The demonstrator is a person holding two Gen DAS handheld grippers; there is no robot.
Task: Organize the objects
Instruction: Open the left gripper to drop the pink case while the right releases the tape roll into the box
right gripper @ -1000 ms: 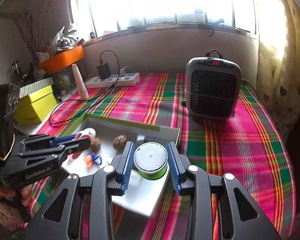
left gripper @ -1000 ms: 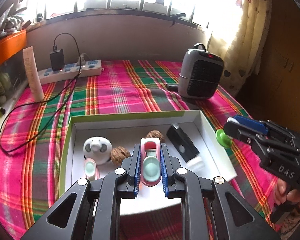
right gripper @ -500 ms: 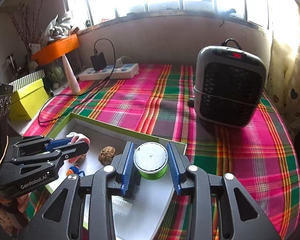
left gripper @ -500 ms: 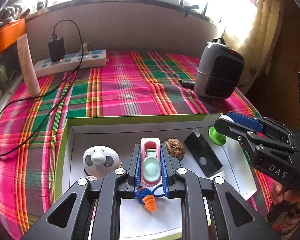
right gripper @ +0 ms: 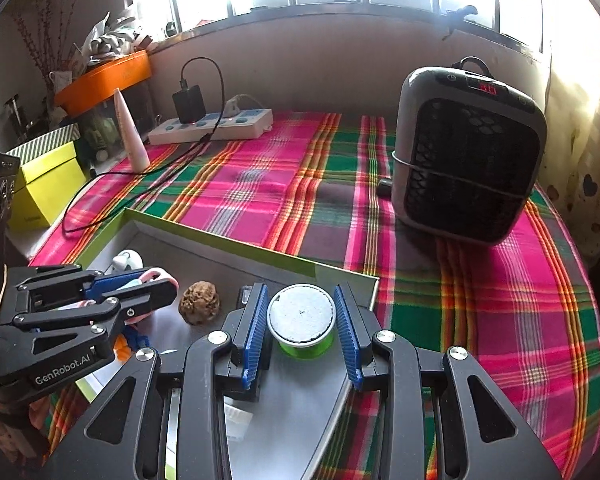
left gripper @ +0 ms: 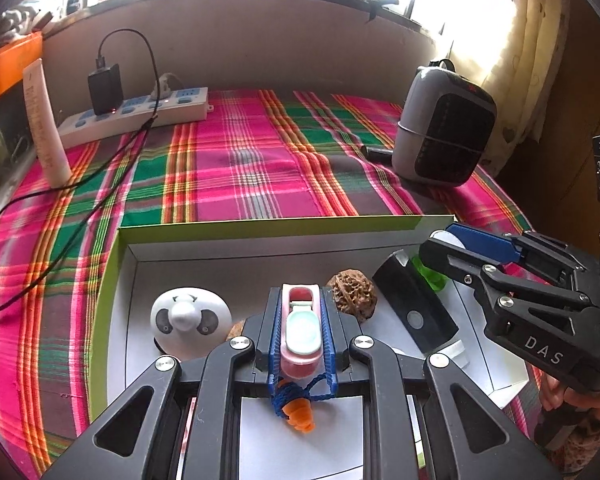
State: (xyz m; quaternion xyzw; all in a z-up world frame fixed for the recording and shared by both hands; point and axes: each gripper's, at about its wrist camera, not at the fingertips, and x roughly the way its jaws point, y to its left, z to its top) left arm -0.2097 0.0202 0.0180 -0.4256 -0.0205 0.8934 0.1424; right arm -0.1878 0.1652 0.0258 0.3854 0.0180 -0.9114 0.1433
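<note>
The left tool (left gripper: 301, 334) squeezes a little pink case (left gripper: 300, 330) over the white box (left gripper: 260, 254). The right tool (right gripper: 301, 326) holds a green spool (right gripper: 303, 326) by its sides. Both look light, hard and a bit slippery.

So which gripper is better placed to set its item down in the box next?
Probably left: the left gripper holds the pink case over the tray floor; the right gripper has its green spool near the corner.
</note>
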